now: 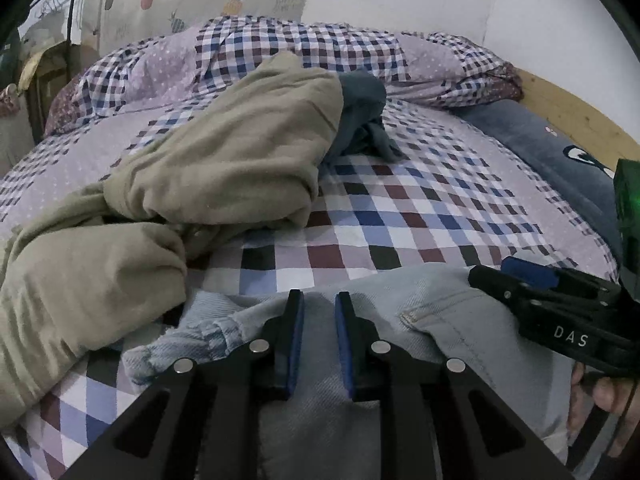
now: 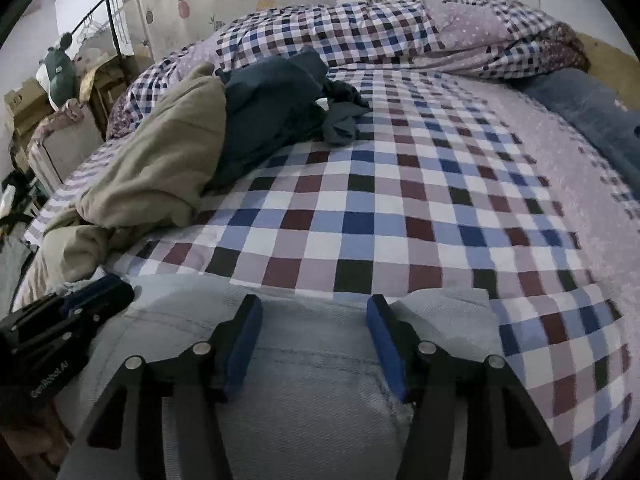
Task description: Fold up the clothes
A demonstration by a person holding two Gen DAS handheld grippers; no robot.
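Pale blue denim jeans (image 1: 440, 292) (image 2: 312, 400) lie flat at the near edge of the checked bed sheet (image 1: 400, 208) (image 2: 400, 208). My left gripper (image 1: 318, 300) hovers over the jeans' left part, jaws a narrow gap apart, nothing between the pads. My right gripper (image 2: 314, 304) stands wide open over the jeans' right part. Each gripper shows in the other's view, the right gripper (image 1: 508, 272) and the left gripper (image 2: 100, 292). A crumpled khaki garment (image 1: 224, 160) (image 2: 160, 160) and a dark teal garment (image 1: 360, 108) (image 2: 276, 108) lie heaped at the left.
A rolled checked duvet (image 1: 300, 44) (image 2: 400, 28) runs along the far side by the wall. A blue-grey pillow (image 1: 552, 152) (image 2: 592, 108) lies at the right against a wooden headboard (image 1: 568, 108). A clothes rack (image 2: 108, 20) and boxes stand beyond the bed's left. A hand (image 1: 608, 396) holds the right gripper.
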